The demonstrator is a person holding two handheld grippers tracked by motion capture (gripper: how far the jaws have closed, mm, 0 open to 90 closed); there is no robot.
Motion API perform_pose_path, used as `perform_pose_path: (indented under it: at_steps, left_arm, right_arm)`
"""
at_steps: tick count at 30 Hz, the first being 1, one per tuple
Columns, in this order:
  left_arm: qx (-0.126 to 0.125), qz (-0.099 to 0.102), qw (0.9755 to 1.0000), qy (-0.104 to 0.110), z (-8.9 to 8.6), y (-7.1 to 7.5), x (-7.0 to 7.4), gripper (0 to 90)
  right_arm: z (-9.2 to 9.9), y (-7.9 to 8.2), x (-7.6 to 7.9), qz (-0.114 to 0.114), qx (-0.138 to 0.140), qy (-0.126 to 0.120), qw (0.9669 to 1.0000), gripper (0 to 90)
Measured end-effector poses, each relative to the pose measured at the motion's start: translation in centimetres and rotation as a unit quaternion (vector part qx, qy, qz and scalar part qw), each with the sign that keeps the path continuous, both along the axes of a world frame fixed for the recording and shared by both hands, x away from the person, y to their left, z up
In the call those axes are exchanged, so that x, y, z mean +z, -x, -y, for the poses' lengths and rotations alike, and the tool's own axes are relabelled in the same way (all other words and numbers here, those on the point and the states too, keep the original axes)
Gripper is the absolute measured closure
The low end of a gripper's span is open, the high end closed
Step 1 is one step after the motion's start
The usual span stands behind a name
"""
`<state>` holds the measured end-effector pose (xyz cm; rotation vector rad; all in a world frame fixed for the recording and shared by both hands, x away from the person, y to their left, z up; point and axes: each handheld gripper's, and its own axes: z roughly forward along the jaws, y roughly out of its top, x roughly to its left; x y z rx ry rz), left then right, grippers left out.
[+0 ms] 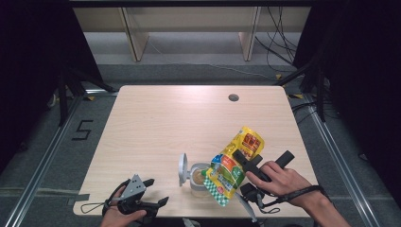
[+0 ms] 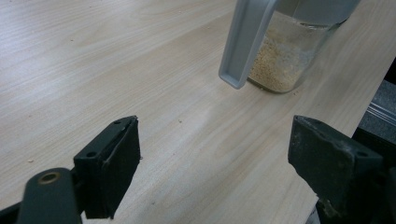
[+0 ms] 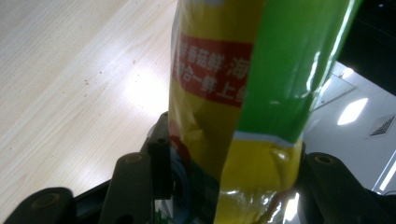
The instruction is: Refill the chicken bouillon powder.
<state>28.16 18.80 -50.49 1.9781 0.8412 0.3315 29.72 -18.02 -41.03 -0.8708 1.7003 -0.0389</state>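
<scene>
My right gripper (image 1: pixel 242 159) clamped the yellow pouch (image 1: pixel 234 164) tilted over the jar (image 1: pixel 199 180); my left gripper (image 2: pixel 212 154) gaped empty beside the jar, whose granules the left gripper view revealed.

Grey floor (image 1: pixel 56 142), pale wooden table (image 1: pixel 165 118)

A lab: bare table (image 1: pixel 156 127) inside metal framing (image 1: pixel 42 161), loose cables (image 1: pixel 279 38).

A pale wood-grain tabletop (image 1: pixel 156 123) with a small round cable hole (image 1: pixel 233 98) near its far edge carries, close to the near edge, a clear glass jar (image 1: pixel 198 182) partly filled with beige granules, its grey hinged lid (image 1: pixel 182 169) standing open.
</scene>
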Motion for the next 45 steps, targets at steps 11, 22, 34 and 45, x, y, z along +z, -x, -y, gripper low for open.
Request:
perform_pose_path:
  at_steps: [11,22,34,45]
  left_arm:
    - [-0.001,0.001,1.0000,-0.007,-0.12,-0.06,0.03,16.6]
    - [-0.006,0.001,0.9999,-0.016,-0.24,-0.11,0.10,16.6]
    - [-0.006,0.001,0.9999,-0.016,-0.25,-0.11,0.11,16.6]
    - [-0.003,0.003,0.9999,-0.017,-0.22,-0.11,0.08,16.6]
  right_arm:
    - [0.05,-0.07,-0.08,0.001,-0.001,0.000,1.0000,55.1]
    - [0.02,-0.09,-0.07,0.002,-0.001,0.001,1.0000,55.1]
    - [-0.01,-0.09,-0.08,0.000,-0.004,-0.001,1.0000,55.2]
    - [-0.03,-0.10,-0.10,0.001,-0.005,-0.002,1.0000,55.5]
